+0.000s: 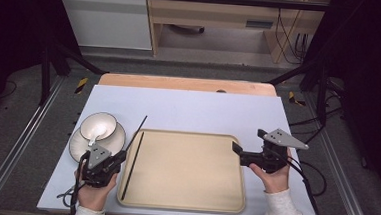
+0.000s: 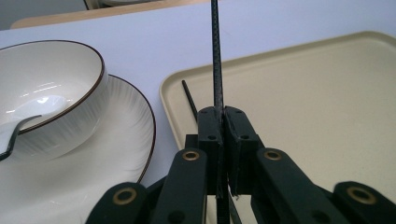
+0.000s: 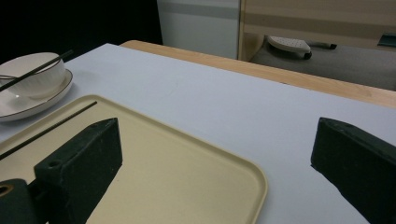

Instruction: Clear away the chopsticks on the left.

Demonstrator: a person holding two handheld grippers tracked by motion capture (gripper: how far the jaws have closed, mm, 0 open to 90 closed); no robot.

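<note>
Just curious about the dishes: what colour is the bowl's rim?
The white bowl has a thin dark brown rim, clearest in the left gripper view.

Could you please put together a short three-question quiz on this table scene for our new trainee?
1. True or false: the left claw is shut on a black chopstick.
2. Where does the second chopstick lie? A) in the bowl B) on the beige tray, along its left edge C) on the bare table
3. What does the white bowl stand on?

Key
1. True; the stick runs up from between the closed jaws.
2. B; it rests on the tray.
3. A white plate, left of the tray; a spoon rests in the bowl. The right claw, at the tray's right edge, is open and holds nothing.
</note>
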